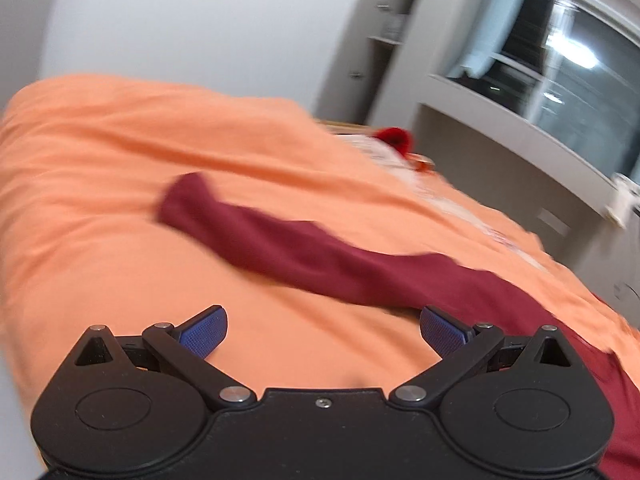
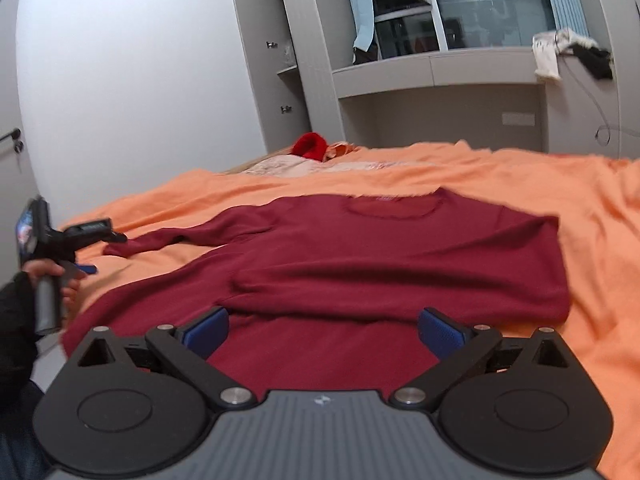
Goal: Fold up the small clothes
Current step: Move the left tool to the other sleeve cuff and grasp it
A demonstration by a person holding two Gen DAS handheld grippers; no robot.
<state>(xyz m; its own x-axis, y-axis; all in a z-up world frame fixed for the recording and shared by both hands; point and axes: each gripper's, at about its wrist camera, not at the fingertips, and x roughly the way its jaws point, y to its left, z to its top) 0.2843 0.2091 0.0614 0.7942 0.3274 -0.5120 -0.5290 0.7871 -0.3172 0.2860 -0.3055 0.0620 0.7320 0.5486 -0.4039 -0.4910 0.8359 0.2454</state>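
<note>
- The right tool (image 2: pixel 323 334) stands wide apart, its blue pads (image 2: pixel 440 334) gripping nothing; the maroon sweater's (image 2: pixel 360 264) near hem lies just under and between them.
- The left tool (image 1: pixel 323 332) is likewise spread and empty, over the orange bedspread (image 1: pixel 100 200), with the sweater's long sleeve (image 1: pixel 280 244) stretched just ahead of it, not touching.
- In the right wrist view, a hand (image 2: pixel 60 276) holds the left tool near the sleeve's cuff at the bed's left edge.
- The sweater lies flat on the bed, neckline far, one side folded inward over the body.
- Further back, a red item (image 2: pixel 310 145) rests near the bed's head.
- An open cabinet (image 2: pixel 268 60) shows shelves; their contents are unclear.
</note>
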